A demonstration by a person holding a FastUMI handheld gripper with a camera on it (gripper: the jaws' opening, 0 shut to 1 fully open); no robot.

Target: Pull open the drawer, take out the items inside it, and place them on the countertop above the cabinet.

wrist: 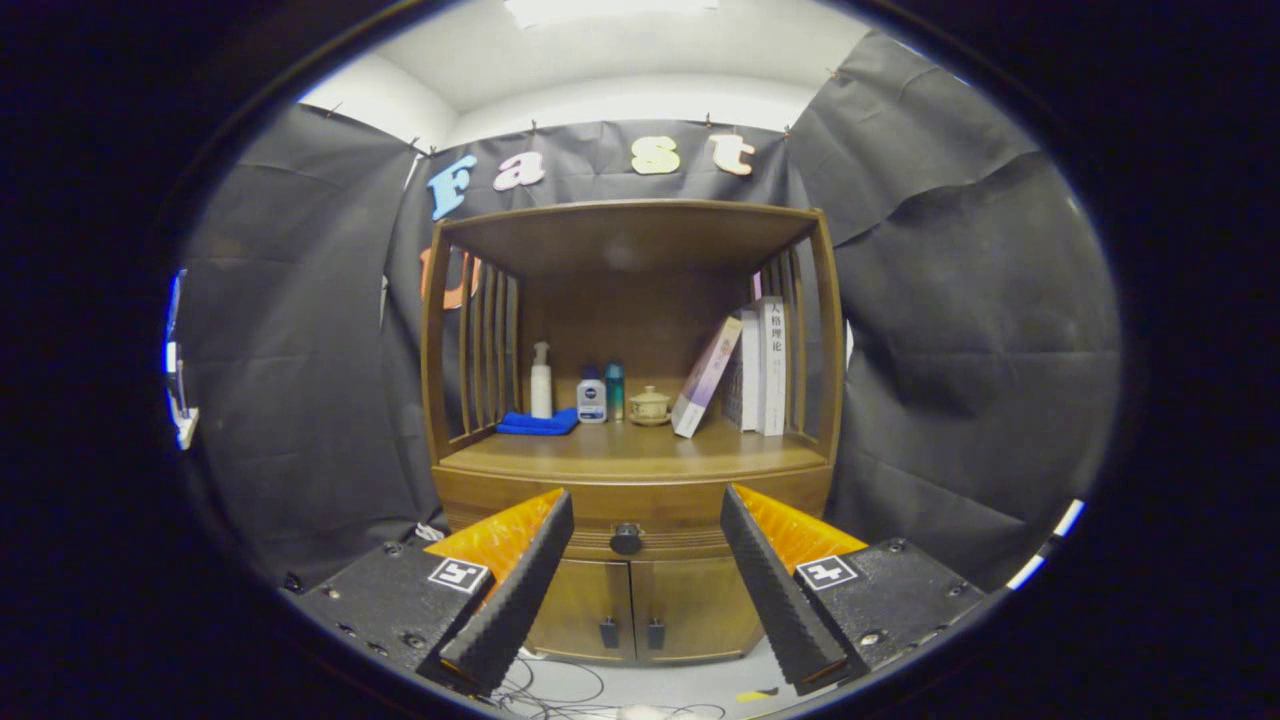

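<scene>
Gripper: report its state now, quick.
Gripper: open, holding nothing, its fingers spread either side of the closed drawer's knob, which sits beyond them.

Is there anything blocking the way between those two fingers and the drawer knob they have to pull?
Nothing visible does. The gripper is open, and the dark drawer knob sits in plain sight between and beyond its fingers, with only open air ahead. The bottles and books stand higher up on the countertop.

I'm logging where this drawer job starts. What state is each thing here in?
gripper: open, fingers spread, apart from the cabinet
drawer: shut, its knob untouched
cabinet doors: shut
books: two upright, one leaning against them
blue cloth: folded flat on the countertop
pump bottle: upright
</scene>
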